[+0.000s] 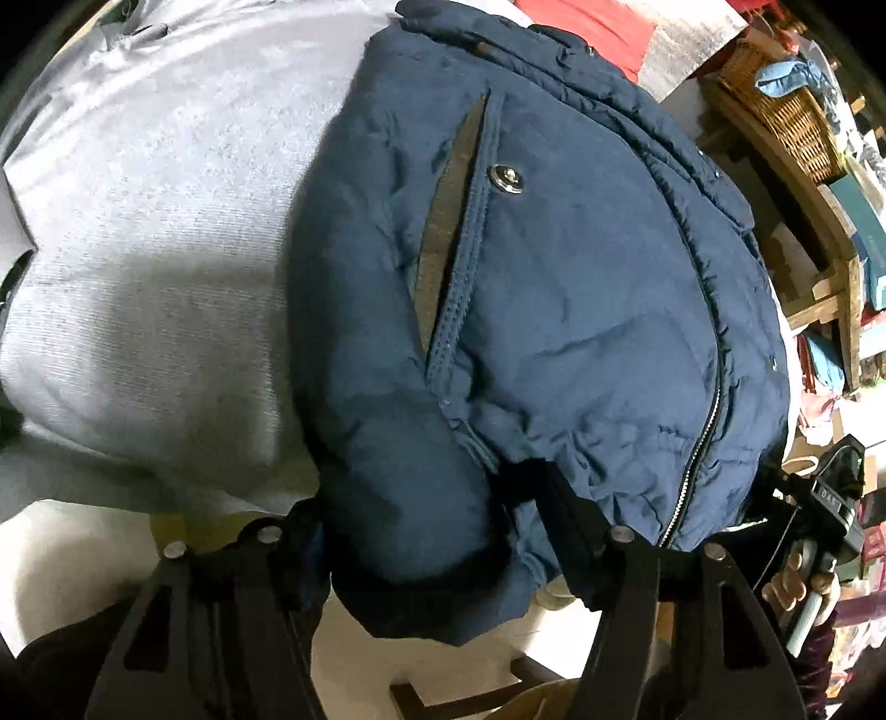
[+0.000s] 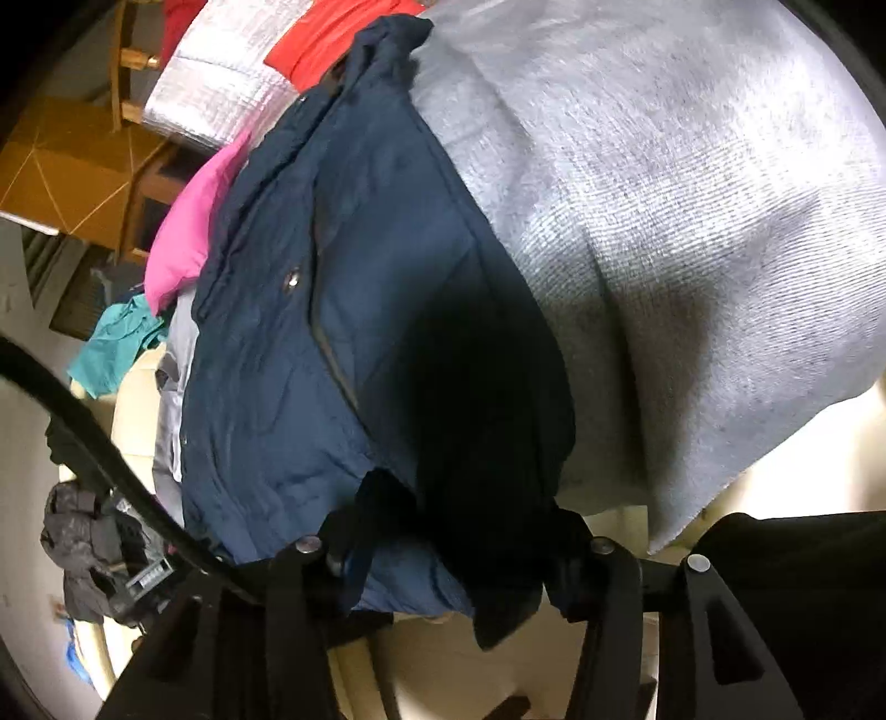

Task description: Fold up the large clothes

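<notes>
A navy padded jacket (image 1: 559,288) with a zip, a snap button and a slanted pocket lies folded on a grey cloth (image 1: 155,232). My left gripper (image 1: 443,526) has its fingers spread wide, with the jacket's near hem bulging between them over the table edge. In the right wrist view the same jacket (image 2: 343,354) lies beside the grey cloth (image 2: 692,221). My right gripper (image 2: 454,554) also has its fingers apart, with the jacket's dark near edge between them. Whether either grips the fabric is hidden.
A pink garment (image 2: 188,232), a teal cloth (image 2: 111,354) and a red item (image 2: 315,44) lie beyond the jacket. A wicker basket (image 1: 786,111) sits on a wooden shelf (image 1: 830,277) at right. A hand holding the other gripper (image 1: 803,576) shows at lower right.
</notes>
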{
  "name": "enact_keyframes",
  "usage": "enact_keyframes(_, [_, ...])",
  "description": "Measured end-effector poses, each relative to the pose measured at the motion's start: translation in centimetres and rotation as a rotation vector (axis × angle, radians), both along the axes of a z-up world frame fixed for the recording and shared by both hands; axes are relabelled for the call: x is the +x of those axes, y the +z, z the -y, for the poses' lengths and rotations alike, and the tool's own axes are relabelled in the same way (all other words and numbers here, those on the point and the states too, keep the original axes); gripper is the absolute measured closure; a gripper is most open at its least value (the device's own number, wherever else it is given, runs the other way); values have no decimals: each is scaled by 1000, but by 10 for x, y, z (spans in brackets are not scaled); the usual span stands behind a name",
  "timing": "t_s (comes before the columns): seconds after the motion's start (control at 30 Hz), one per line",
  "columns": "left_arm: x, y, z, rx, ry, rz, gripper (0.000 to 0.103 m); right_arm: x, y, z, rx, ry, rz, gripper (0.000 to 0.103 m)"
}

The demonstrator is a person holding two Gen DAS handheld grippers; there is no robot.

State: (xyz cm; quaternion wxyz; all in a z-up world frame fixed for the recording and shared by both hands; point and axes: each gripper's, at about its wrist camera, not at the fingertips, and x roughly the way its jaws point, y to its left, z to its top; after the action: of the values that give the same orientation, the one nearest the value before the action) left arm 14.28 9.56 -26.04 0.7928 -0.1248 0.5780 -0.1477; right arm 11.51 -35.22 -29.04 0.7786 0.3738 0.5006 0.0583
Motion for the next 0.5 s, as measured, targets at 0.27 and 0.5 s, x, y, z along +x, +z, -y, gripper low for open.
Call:
enact_keyframes(0.27, [-6, 10, 0, 1, -28, 60, 81, -11, 29, -26, -181, 109, 26, 83])
enact_keyframes(0.5, [-21, 42, -7, 11, -63, 143, 85, -33, 62, -28, -186, 137, 86, 85])
